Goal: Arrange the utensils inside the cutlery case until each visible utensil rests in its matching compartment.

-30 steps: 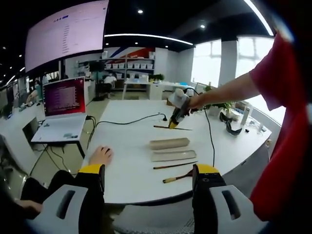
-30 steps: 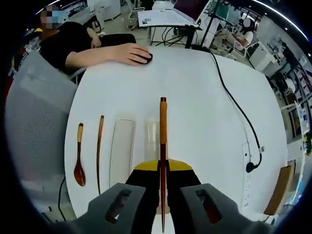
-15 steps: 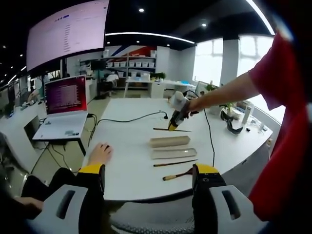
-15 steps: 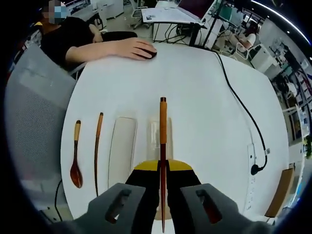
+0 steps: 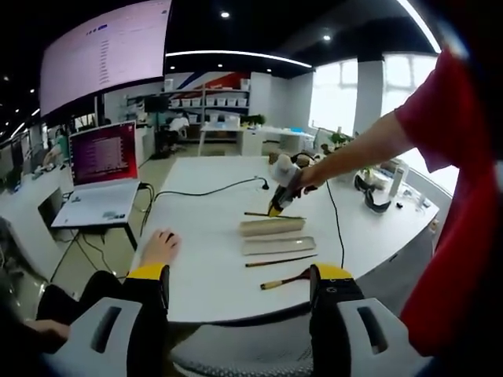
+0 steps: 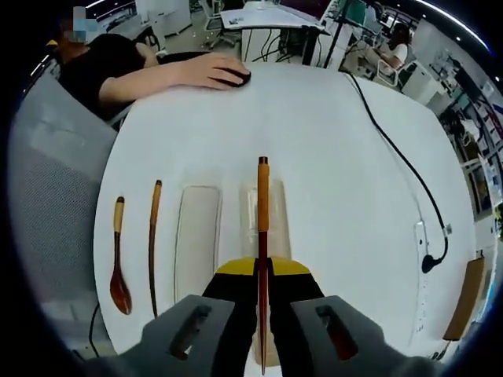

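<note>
long brown wooden chopstick (image 6: pixel 262 228) clamped in right claw (image 6: pixel 262 276), held over the clear oblong case tray (image 6: pixel 264 228) on the white round worktop (image 6: pixel 330 181). flat clear lid (image 6: pixel 197 239), second brown chopstick (image 6: pixel 152 243) and wooden spoon (image 6: pixel 118 259) lie beside it. left claw (image 5: pixel 238 276) apart, holding nothing, near the worktop edge.

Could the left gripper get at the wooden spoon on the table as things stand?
Probably yes. The left gripper is open and holds nothing, and the wooden spoon lies on the table just ahead of its jaws with nothing between them. The right gripper works farther off over the case.
</note>
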Available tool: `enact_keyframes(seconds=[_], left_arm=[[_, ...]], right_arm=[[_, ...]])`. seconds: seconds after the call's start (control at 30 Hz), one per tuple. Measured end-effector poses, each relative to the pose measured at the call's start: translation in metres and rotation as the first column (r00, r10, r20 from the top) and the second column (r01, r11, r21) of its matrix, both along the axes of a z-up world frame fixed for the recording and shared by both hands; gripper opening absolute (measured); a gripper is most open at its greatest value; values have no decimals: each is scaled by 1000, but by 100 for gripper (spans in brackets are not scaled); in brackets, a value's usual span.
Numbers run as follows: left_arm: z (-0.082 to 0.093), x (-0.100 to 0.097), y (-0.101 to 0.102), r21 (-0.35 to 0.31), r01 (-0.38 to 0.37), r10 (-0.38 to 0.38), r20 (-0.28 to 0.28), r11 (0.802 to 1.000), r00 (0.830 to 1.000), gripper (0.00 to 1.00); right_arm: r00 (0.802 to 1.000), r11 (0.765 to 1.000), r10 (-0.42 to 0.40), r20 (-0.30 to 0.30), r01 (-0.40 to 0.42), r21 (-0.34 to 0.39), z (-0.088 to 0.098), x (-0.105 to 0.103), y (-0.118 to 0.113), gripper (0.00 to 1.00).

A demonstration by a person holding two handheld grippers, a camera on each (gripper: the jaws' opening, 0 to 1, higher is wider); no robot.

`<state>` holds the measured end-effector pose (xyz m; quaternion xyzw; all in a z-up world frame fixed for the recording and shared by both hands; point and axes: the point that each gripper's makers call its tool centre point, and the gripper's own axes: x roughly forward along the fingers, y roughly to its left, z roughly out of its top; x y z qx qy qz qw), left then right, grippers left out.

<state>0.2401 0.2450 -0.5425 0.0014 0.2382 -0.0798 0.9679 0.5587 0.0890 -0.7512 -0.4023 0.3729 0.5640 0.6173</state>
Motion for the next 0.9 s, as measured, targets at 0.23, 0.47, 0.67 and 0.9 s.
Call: enact_keyframes(seconds=[0.23,0.47,0.67,0.9], left_arm=[[1,1,-4,-3,9,-9,-1,1000,1000,75],[-2,-1,-1,11,7,-7,-15,1000,1000,74],[-2,-5,5,0,-19,19,-15,1000,1000,74],[-6,-5,4,15,-13,14,-32,1000,999,74]], right_arm=[[1000,1000,11,4,-11,-5,-8,1,-3,1],[999,999,32,7,-32,-39,-24,10,-3,1],[999,998,42,24,-41,-44,-30,16,0,1],[1000,999,9,22,-8,-43,-39,24,3,1]])
